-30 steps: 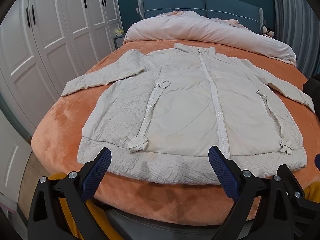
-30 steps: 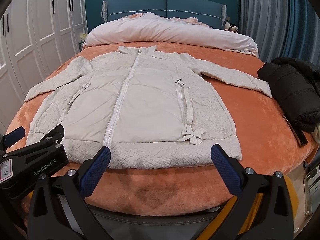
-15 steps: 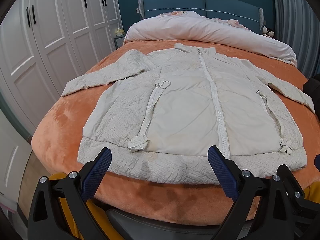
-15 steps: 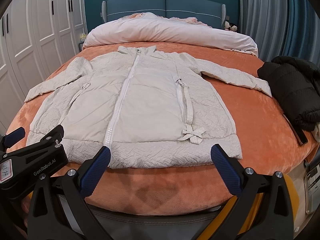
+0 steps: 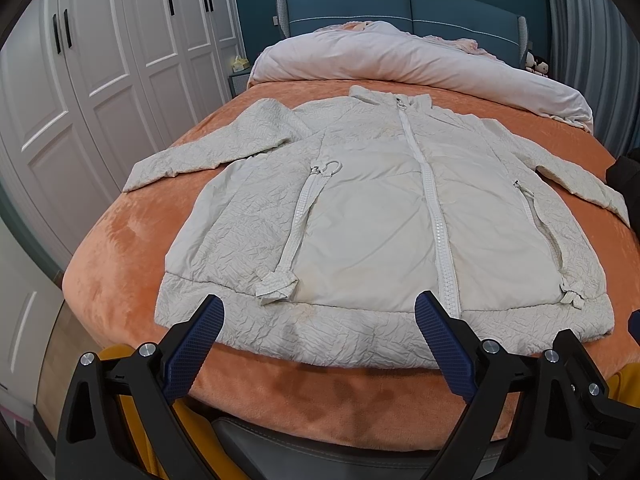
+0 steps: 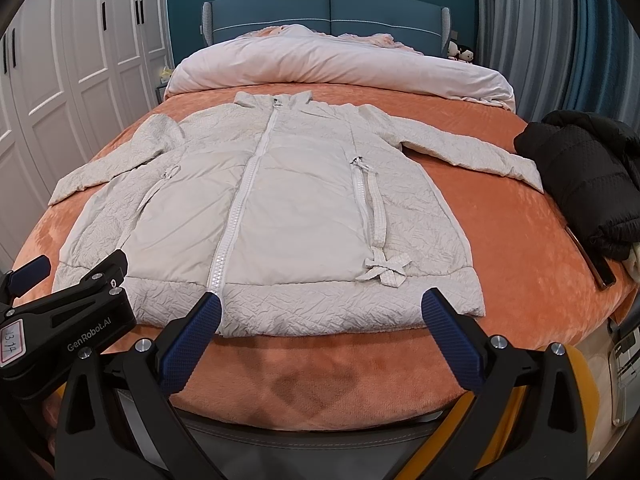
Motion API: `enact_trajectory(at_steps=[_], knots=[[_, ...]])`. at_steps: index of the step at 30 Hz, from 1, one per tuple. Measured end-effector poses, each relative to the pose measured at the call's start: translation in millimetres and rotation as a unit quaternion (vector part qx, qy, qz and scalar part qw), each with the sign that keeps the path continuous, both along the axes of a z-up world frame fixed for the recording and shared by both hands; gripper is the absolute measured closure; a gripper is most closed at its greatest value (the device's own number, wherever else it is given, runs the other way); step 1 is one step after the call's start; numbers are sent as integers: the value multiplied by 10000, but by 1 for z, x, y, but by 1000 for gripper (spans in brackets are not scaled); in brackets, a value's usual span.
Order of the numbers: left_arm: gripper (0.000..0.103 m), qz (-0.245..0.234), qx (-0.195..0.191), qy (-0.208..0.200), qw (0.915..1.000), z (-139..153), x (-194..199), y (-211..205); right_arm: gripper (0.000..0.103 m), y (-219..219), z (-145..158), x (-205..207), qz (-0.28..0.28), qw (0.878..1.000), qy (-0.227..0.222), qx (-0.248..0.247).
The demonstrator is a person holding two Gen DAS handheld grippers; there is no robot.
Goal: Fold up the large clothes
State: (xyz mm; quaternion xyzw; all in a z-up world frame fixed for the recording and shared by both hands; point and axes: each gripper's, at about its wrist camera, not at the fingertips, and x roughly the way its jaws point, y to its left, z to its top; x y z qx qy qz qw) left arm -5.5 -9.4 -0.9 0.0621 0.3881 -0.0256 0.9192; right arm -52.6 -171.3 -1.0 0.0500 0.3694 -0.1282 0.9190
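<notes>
White coat (image 5: 372, 216) lies flat just beyond both grippers — left (image 5: 320, 332), right (image 6: 320, 330) — jaws wide, empty.

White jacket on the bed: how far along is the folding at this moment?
Done: the white jacket lies flat, zipped, sleeves spread on the orange bedspread. In hand: nothing; the left gripper and right gripper hover open off the hem. Left: every fold. The black jacket sits bunched up too.

bed (image 6: 500, 240) with orange plush cover; cream zip-up coat (image 6: 288, 216) flat at the centre, hem at the foot edge, sleeves spread. pink duvet (image 6: 340, 68) bunched along headboard edge. black jacket (image 6: 584, 176) heaped at right edge
</notes>
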Motion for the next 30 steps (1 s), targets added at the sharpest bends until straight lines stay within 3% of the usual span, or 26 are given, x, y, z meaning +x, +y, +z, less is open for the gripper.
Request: enact_trajectory(at_steps=[30], knots=[[14,-5,52,79,10000,-7,2,-3,5,3,-5,2,-6,10000,83,41]])
